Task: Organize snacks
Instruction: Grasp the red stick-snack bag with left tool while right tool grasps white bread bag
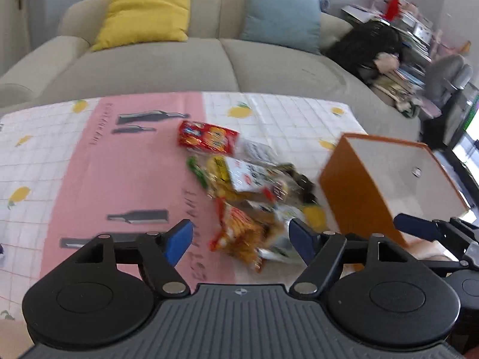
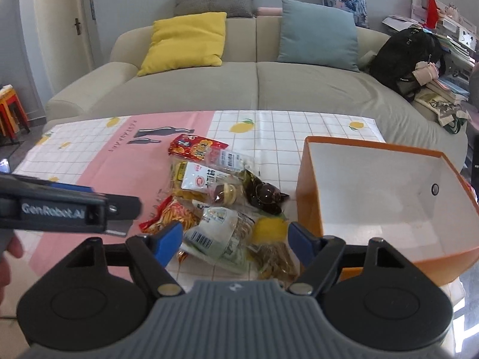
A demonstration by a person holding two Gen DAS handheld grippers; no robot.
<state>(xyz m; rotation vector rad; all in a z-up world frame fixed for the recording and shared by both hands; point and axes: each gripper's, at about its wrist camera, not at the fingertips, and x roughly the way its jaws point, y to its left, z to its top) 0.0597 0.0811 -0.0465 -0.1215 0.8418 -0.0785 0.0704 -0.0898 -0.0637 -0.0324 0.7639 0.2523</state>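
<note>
My left gripper hangs with its blue-padded jaws spread wide and nothing pinched, above the near edge of a heap of crinkly plastic snack packets. My right gripper is released too, jaws apart over a clear bag with a barcode label, not pressing it. The heap lies on a pink and white checked tablecloth with lemon prints. A red foil packet sits at the far end of the pile. Just right of the heap stands an orange box with a white inside, open and tipped my way. Behind the table: a beige sofa, a yellow cushion, a pale blue cushion.
</note>
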